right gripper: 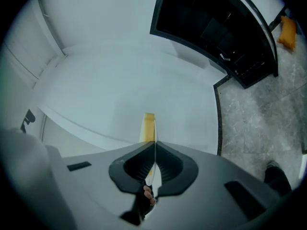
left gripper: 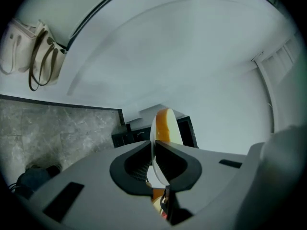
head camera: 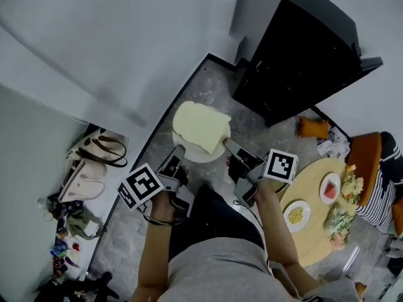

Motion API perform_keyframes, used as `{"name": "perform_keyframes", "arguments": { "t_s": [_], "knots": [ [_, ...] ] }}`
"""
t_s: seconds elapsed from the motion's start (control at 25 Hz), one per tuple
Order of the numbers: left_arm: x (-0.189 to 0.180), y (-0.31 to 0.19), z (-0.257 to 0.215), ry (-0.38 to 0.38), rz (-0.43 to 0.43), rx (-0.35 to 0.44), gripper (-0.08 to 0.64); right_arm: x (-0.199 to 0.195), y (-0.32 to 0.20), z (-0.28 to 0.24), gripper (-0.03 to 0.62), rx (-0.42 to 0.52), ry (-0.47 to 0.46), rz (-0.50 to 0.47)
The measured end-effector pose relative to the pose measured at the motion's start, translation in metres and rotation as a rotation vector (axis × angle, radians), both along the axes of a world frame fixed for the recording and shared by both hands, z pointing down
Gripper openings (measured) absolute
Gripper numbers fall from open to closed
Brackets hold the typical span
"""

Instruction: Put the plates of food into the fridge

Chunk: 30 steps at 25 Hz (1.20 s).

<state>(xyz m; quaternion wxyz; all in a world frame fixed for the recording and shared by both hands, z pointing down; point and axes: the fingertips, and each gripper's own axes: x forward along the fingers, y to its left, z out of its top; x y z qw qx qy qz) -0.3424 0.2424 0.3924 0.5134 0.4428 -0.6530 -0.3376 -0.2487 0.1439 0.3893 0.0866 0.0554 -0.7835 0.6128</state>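
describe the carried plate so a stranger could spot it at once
Just below the tall black cabinet, the left gripper and right gripper each clamp an edge of a white round plate above the grey floor. It alone carries a pale yellow flat sheet of food; the two plates on the round wooden table hold a red slice and yellow kernels.

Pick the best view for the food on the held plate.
Head view: the pale yellow food lies fully exposed from above on the white plate. Both gripper views see the plate edge-on, so the food is only a yellow sliver.
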Motion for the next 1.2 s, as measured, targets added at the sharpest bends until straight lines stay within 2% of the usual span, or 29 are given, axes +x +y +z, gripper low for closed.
{"name": "perform_keyframes", "arguments": {
  "t_s": [0.6,0.88,1.2],
  "knots": [
    [-0.028,-0.21,-0.002,0.025,0.319,0.011,0.028,-0.003,-0.175,0.0,0.018,-0.049,-0.028,0.358],
    [-0.042,-0.314,-0.014,0.015,0.468,0.033,0.028,-0.005,-0.26,-0.009,0.018,-0.025,-0.03,0.515],
    [-0.026,-0.417,-0.026,0.0,0.605,0.065,0.028,0.019,-0.342,-0.019,0.018,-0.005,-0.037,0.687]
  ]
}}
